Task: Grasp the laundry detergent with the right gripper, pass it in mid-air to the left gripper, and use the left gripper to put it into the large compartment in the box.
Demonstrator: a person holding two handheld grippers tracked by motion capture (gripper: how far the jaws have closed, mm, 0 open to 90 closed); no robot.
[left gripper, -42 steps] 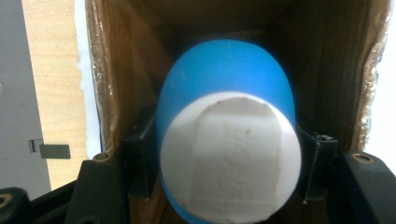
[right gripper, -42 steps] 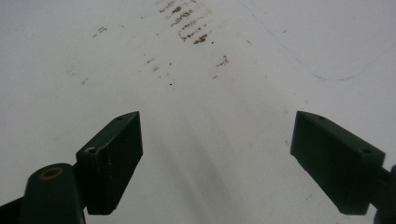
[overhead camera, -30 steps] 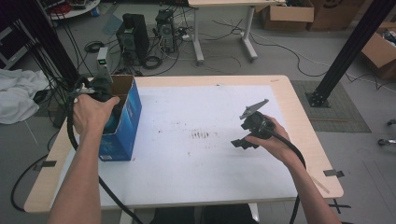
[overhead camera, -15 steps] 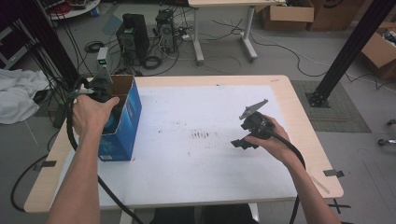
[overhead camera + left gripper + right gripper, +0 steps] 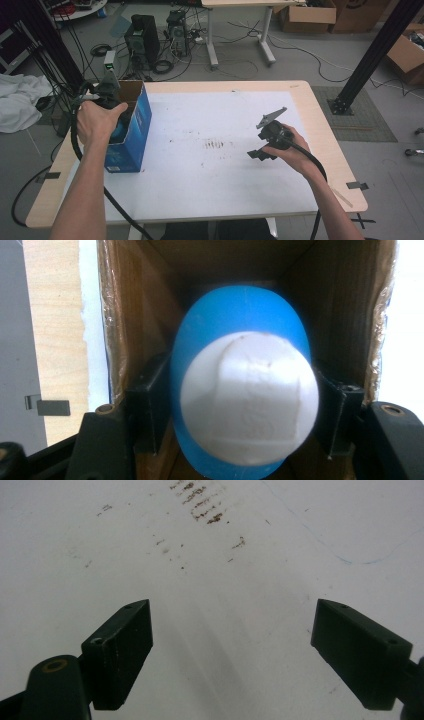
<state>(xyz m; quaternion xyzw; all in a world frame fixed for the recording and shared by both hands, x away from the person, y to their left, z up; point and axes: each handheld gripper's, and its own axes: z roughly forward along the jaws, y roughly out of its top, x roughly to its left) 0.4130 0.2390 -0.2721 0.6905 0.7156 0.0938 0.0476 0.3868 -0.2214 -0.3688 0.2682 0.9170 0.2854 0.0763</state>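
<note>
Grey floor (image 5: 300, 65) behind my table (image 5: 320, 120), cables everywhere. Two PC towers (image 5: 142, 40) w/ a second desk (image 5: 240, 5) beside; cardboard boxes (image 5: 305, 17) top right, black post (image 5: 375, 55) right, white cloth (image 5: 17, 107) left.

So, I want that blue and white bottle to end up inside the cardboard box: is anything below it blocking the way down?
Nothing visible does. The bottle sits between the left hand-held gripper jaws, already within the box walls, and the dark interior beyond it looks unobstructed, though the bottom is hidden.
</note>
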